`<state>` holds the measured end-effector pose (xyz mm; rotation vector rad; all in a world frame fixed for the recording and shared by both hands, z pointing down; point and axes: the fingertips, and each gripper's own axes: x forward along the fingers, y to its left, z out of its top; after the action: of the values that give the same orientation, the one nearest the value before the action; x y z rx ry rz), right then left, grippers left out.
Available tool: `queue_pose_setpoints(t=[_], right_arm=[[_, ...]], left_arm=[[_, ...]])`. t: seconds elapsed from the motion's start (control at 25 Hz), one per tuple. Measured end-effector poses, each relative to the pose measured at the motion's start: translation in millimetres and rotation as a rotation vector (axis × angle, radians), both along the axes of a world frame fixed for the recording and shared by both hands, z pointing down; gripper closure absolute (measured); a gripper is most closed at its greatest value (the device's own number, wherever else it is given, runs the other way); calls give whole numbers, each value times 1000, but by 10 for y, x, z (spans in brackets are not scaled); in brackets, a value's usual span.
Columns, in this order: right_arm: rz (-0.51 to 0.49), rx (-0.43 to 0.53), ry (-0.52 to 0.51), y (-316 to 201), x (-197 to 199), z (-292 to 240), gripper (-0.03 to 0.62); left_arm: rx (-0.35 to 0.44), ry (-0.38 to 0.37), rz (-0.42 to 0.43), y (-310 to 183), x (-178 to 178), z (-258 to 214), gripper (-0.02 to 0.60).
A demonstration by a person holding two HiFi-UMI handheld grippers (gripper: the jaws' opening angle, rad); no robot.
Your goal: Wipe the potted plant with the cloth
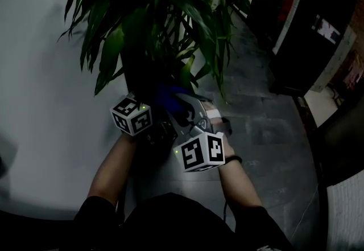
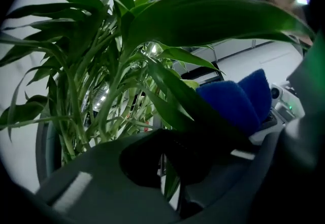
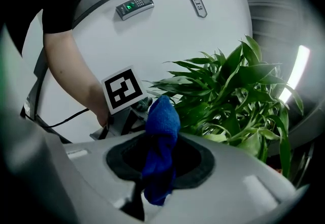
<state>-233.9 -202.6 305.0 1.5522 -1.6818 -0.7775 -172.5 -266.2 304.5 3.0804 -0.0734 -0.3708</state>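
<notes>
Plant (image 1: 165, 11) directly ahead of both grippers, leaves hanging over them; left gripper (image 2: 171, 164) fingers almost together, only a narrow gap, pinching a long leaf (image 2: 175, 91) that runs down between them; right gripper (image 3: 152, 167) fingers closed tight on the blue cloth (image 3: 161, 126), which sticks up out of them in a bunched fold; cloth low among the foliage, just beside the pinched leaf; whether they touch is unclear.

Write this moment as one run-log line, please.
left gripper: shut on leaf | right gripper: shut on cloth | cloth: near held leaf
</notes>
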Motion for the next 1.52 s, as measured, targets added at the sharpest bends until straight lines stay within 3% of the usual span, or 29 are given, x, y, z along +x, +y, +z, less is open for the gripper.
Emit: queue_pose_setpoints(t=[0.32,0.96,1.28,1.52], right_arm=[[-50,-35,-9,98,-47,228,485],[-216,-132,-84,499,-89,717,485],[-176,-136,-170,679,5,809,485],[-133,-116,-287,844,20,698,485]], left_arm=[[-29,10,-96,20,-193,156,575],[-115,-57,-276,410,-505,776,575],[-156,-105,-275,515,-652,1025,575],[-122,-133,-227,704,-706,1075,575]])
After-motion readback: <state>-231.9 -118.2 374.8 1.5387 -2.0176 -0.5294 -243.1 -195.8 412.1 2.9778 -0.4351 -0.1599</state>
